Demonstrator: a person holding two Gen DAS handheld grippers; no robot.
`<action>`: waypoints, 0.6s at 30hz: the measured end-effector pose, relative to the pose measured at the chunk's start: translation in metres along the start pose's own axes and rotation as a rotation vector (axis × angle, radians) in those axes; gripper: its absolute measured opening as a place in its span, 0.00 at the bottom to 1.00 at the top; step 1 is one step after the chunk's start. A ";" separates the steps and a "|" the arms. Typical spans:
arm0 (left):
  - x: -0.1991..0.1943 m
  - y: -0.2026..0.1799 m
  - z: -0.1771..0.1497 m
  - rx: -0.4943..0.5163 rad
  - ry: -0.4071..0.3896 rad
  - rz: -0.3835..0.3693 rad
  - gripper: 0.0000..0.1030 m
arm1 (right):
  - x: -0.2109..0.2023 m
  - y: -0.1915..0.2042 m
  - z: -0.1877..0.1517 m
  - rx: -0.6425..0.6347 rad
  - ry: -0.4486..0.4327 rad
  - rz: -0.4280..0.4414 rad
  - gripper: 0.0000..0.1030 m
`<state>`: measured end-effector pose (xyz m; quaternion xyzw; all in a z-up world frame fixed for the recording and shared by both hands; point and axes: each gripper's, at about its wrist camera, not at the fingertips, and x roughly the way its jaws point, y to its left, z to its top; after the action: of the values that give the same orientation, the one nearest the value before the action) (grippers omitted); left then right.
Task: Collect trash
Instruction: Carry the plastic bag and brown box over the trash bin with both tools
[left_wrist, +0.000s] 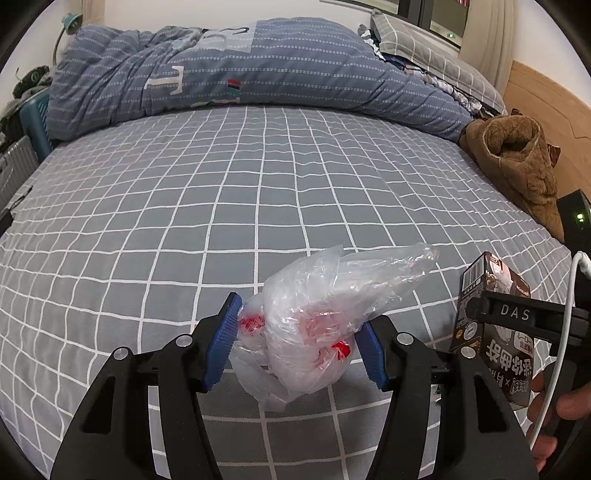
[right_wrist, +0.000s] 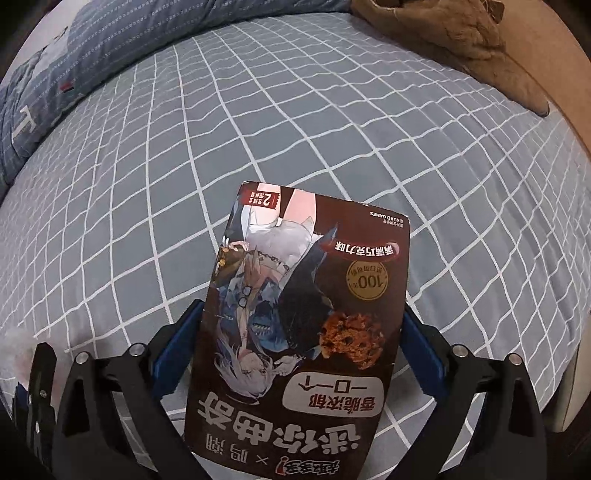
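Bed (left_wrist: 184, 192) is your reference here, and both bits of trash are lifted just above its near edge. Your right claw (right_wrist: 299, 347) is clamped on the cookie box (right_wrist: 306, 314); keep that squeeze on the side walls so it doesn't crush. Left of the box, your left claw (left_wrist: 295, 343) pinches the plastic bag (left_wrist: 317, 314), with red-printed wrappers bunched inside; grip low so nothing spills.

left gripper (left_wrist: 297, 345): squeezing plastic bag (left_wrist: 314, 332)
bed (left_wrist: 221, 192): under bag
cookie box (left_wrist: 487, 332): on right
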<state>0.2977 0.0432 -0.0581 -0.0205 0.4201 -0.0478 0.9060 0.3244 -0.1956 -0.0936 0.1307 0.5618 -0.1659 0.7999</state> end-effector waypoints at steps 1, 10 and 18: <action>0.000 0.000 0.000 -0.001 0.001 0.002 0.56 | -0.001 0.000 -0.001 -0.005 0.000 0.004 0.90; -0.015 0.003 -0.011 -0.040 0.020 0.009 0.56 | -0.020 -0.010 -0.014 -0.050 -0.031 0.036 0.90; -0.039 0.003 -0.020 -0.069 0.022 0.016 0.56 | -0.042 -0.014 -0.034 -0.124 -0.079 0.073 0.90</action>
<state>0.2573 0.0507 -0.0417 -0.0479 0.4314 -0.0262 0.9005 0.2762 -0.1904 -0.0655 0.0947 0.5337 -0.1068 0.8335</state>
